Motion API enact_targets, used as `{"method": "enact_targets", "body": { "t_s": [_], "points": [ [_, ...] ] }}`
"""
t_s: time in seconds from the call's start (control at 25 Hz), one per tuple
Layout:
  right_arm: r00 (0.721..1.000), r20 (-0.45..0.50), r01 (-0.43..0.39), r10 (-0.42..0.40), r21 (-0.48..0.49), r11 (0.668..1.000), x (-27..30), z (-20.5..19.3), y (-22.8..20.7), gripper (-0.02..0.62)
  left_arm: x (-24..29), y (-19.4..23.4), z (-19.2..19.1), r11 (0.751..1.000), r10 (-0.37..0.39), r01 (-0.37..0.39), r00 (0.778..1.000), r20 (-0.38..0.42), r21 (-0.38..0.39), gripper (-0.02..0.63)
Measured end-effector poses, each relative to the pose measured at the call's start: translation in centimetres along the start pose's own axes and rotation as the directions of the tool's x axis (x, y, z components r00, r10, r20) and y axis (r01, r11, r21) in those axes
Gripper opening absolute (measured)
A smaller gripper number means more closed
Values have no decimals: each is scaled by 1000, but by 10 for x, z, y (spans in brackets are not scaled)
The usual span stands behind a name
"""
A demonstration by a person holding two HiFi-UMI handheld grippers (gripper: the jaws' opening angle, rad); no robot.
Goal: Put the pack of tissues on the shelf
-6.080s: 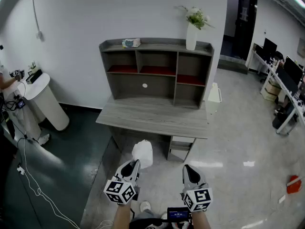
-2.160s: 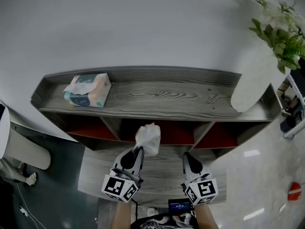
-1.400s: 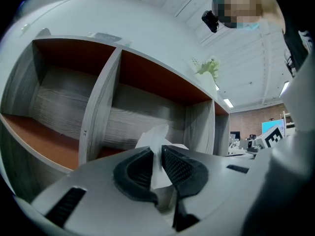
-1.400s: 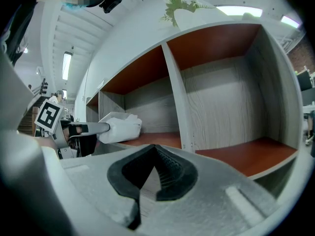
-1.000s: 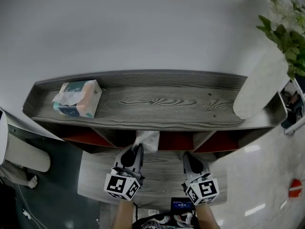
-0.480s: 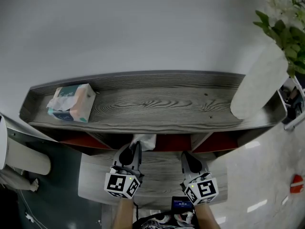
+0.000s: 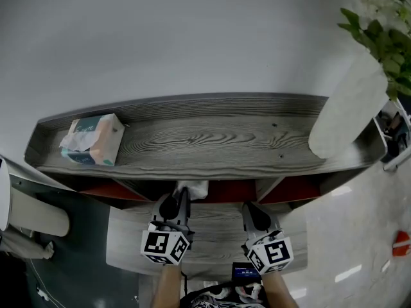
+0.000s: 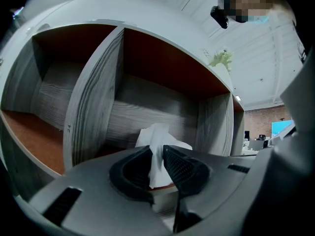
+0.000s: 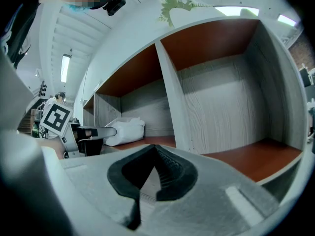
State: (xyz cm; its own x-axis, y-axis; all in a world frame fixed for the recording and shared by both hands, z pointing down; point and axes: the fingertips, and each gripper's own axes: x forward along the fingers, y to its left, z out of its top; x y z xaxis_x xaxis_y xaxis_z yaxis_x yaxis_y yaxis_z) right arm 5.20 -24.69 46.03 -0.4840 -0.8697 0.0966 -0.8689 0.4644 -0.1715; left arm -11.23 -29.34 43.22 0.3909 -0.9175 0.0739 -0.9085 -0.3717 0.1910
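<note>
The white pack of tissues (image 7: 193,188) is inside the middle compartment of the grey shelf unit (image 7: 212,143), mostly hidden under the top board in the head view. In the right gripper view the pack (image 9: 125,130) lies on the compartment's red-brown floor. My left gripper (image 8: 157,151) still pinches the pack's wrapper (image 8: 156,134) between its pads while its jaws are opening. From above, the left gripper (image 7: 182,196) reaches under the top board. My right gripper (image 9: 156,150) is shut and holds nothing; it hangs before the divider, to the right (image 7: 248,209).
A teal and peach tissue box (image 7: 90,140) lies on the top board's left end. A white vase with a green plant (image 7: 350,108) stands at its right end. An upright divider (image 9: 172,102) separates the middle compartment from the right one, with its red-brown floor (image 9: 256,156).
The left gripper has carried the pack down from the top board's front edge and deeper into the middle compartment. The right gripper has kept its place beside it.
</note>
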Motion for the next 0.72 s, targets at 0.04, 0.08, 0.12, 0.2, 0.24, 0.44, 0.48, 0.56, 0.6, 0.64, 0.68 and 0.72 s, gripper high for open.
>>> {"method": "enact_targets", "body": {
  "t_s": [0.04, 0.08, 0.12, 0.2, 0.24, 0.44, 0.48, 0.56, 0.6, 0.64, 0.68, 0.72],
  "points": [
    [1000, 4, -2, 2, -6, 1000, 0, 1, 1, 5, 0, 0, -1, 1000, 0, 0, 1000, -9, 0, 66],
    [1000, 10, 0, 0, -10, 1000, 0, 3, 1, 5, 1, 0, -2, 1000, 1, -1, 1000, -18, 5, 78],
    [1000, 15, 4, -4, -14, 1000, -1, 4, 1, 5, 2, 0, -3, 1000, 4, -3, 1000, -27, 13, 85],
    [1000, 22, 13, -13, -12, 1000, -2, 5, 0, 5, 3, 1, -4, 1000, 13, -12, 999, -38, 24, 110],
    [1000, 23, 16, -16, -10, 1000, -2, 5, 0, 5, 3, 1, -4, 1000, 17, -16, 999, -41, 25, 124],
    [1000, 27, 10, -10, -20, 1000, -3, 8, 2, 5, 4, 1, -5, 1000, 13, -12, 999, -50, 22, 173],
    [1000, 26, 12, -12, -19, 1000, -3, 8, 2, 5, 5, 0, -5, 1000, 10, -9, 999, -54, 23, 178],
    [1000, 23, 18, -18, -18, 1000, -4, 7, 2, 5, 5, 0, -6, 1000, 5, -4, 998, -58, 24, 188],
    [1000, 23, 20, -20, -17, 1000, -5, 7, 2, 5, 5, 1, -6, 1000, 5, -3, 998, -59, 24, 204],
    [1000, 23, 21, -20, -17, 1000, -5, 7, 3, 5, 5, 1, -6, 1000, 5, -3, 998, -59, 25, 212],
    [1000, 23, 20, -20, -18, 1000, -6, 7, 4, 5, 5, 2, -5, 1000, 5, -3, 998, -59, 25, 217],
    [1000, 23, 19, -18, -19, 1000, -6, 7, 6, 5, 5, 3, -5, 1000, 5, -4, 998, -58, 26, 222]
  ]
}}
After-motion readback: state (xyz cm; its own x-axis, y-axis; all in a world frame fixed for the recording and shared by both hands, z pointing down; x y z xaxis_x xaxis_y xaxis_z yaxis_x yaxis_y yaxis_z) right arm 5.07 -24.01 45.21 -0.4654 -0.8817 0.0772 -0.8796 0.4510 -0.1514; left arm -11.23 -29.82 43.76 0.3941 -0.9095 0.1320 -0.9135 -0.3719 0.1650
